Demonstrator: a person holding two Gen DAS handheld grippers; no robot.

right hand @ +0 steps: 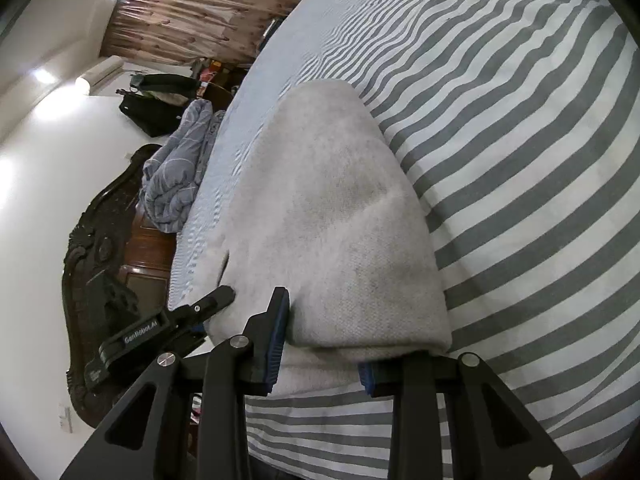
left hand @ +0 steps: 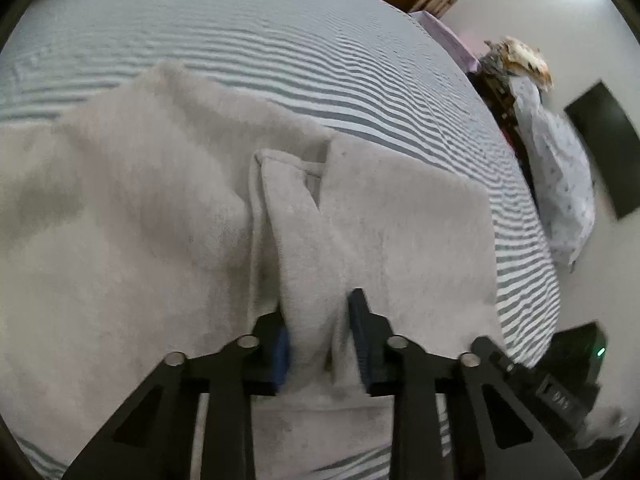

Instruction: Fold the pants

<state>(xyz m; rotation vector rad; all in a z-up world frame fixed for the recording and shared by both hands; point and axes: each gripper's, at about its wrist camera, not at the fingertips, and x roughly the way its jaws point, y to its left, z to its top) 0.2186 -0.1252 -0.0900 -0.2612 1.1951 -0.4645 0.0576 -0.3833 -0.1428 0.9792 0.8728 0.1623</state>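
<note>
The pale grey fleece pants (left hand: 168, 208) lie on the striped bed (left hand: 360, 72), looks like already doubled over once, though the blur makes that hard to call. The left gripper (left hand: 320, 344) is pinching a raised ridge of fabric near one end, and the right gripper (right hand: 324, 344) is clamped on the folded edge, so I'd say another fold is left.

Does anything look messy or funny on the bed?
Yes: the light grey pants aren't flat. A ridge of fabric stands bunched up in the middle, pinched in the left claw, with a crumpled fold behind it. Nothing looks torn or spilled on the striped sheet.
</note>
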